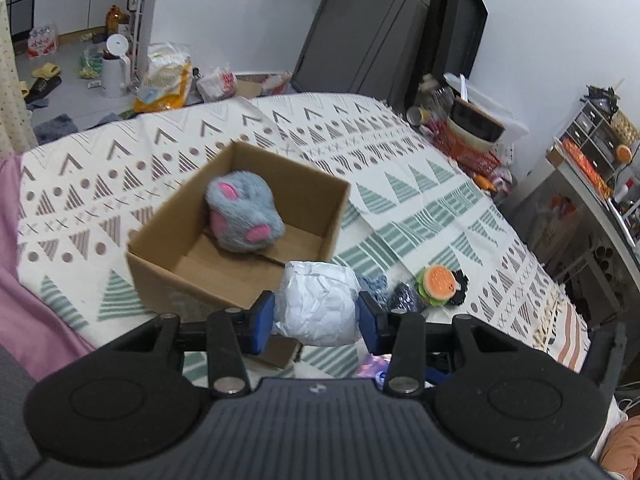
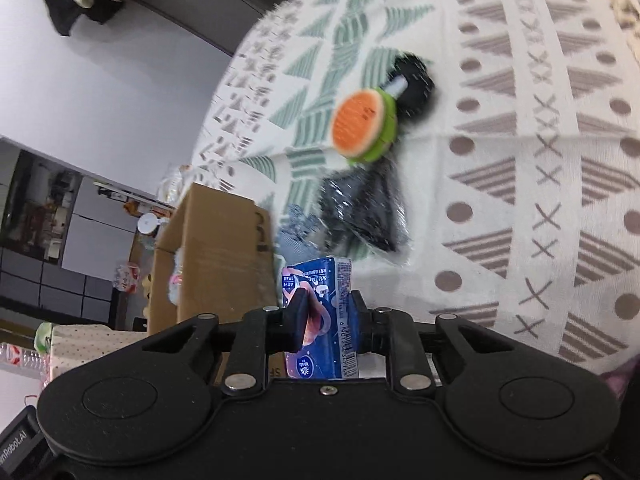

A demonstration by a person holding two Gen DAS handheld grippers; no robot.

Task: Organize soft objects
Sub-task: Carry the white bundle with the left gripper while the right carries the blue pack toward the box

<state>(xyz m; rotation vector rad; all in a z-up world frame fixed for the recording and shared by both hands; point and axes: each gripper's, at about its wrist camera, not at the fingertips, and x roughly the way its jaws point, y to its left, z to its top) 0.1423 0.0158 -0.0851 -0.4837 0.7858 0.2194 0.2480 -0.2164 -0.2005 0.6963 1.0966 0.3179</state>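
Note:
My left gripper (image 1: 316,318) is shut on a crumpled white paper ball (image 1: 318,304), held over the near right corner of an open cardboard box (image 1: 160,236). A grey plush with pink patches (image 1: 244,216) lies inside the box. My right gripper (image 2: 326,318) is shut on a blue tissue pack (image 2: 320,320), to the right of the box (image 2: 216,248). A burger-shaped toy (image 1: 438,283) (image 2: 362,126), a black sparkly pouch (image 1: 406,300) (image 2: 360,212) and a blue knitted piece (image 1: 374,286) (image 2: 298,228) lie on the patterned cloth (image 1: 420,208).
The cloth-covered table (image 2: 520,160) drops off at its edges. Bowls and jars (image 1: 464,124) crowd the far right corner. A dark monitor (image 1: 456,28) stands behind. Bags and bottles (image 1: 160,72) litter the floor beyond. A shelf unit (image 1: 600,152) stands on the right.

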